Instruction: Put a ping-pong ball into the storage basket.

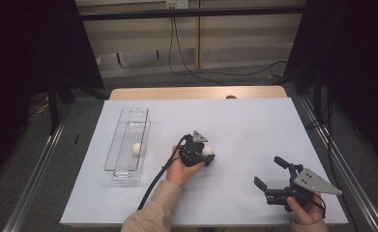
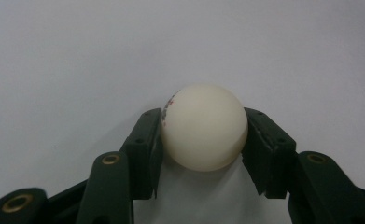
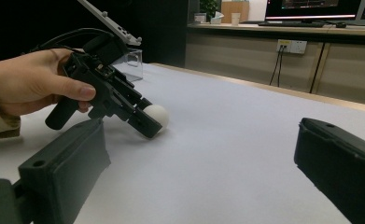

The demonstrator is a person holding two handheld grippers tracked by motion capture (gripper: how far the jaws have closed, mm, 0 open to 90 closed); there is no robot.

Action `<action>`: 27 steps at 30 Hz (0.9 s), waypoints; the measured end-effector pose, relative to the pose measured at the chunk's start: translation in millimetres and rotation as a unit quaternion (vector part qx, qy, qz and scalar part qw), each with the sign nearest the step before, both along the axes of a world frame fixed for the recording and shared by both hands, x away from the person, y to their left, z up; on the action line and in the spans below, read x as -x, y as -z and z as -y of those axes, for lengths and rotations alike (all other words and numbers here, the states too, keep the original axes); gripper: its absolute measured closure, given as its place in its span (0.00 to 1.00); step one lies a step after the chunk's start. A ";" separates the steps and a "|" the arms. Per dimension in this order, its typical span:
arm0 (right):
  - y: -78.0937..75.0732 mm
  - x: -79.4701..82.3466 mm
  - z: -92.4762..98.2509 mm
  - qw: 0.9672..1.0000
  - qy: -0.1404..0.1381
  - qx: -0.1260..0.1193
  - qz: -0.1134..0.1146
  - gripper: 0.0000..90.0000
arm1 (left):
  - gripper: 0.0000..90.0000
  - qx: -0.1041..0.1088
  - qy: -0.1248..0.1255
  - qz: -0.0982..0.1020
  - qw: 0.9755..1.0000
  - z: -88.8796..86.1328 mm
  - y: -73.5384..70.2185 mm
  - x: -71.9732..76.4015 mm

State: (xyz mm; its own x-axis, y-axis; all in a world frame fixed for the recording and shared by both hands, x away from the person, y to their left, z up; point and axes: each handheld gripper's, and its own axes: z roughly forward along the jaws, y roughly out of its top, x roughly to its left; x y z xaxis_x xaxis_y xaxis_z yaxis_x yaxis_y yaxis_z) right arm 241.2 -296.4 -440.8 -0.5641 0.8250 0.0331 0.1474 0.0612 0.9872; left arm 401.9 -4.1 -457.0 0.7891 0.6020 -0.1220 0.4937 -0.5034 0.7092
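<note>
Gripping a white ball (image 2: 203,127) at mid-surface, the left gripper (image 1: 207,155) has its jaws clamped on both sides, ready to lift. Far left, a clear tray (image 1: 128,174) holds another ball (image 1: 137,148), the probable destination. The right gripper (image 1: 273,175) idles near right, jaws wide, empty.

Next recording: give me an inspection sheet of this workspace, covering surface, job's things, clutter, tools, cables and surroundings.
Surface: white sheet over a wooden table, flat.
Job's things: white ball on the sheet between the left tool's pads; second ball inside the clear tray.
Clutter: nothing seen.
Tools: left tool shut on the white ball; right tool open, holding nothing.
Cables: black cable trails from the left tool toward the sleeve.
Surroundings: floor cables beyond the table; dark curtains either side.
</note>
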 end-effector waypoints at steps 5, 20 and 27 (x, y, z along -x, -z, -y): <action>-0.3 0.2 0.0 1.000 -0.001 -0.001 0.000 0.02 | 0.56 -0.006 0.000 -0.003 1.000 -1.2 -1.6 0.6; -0.4 0.4 0.1 1.000 -0.001 -0.001 0.001 0.02 | 0.57 0.004 0.002 -0.018 1.000 -7.6 -13.1 5.1; -0.5 0.6 0.0 1.000 -0.001 -0.002 0.000 0.02 | 0.57 0.009 0.000 -0.016 1.000 -12.4 -19.8 7.0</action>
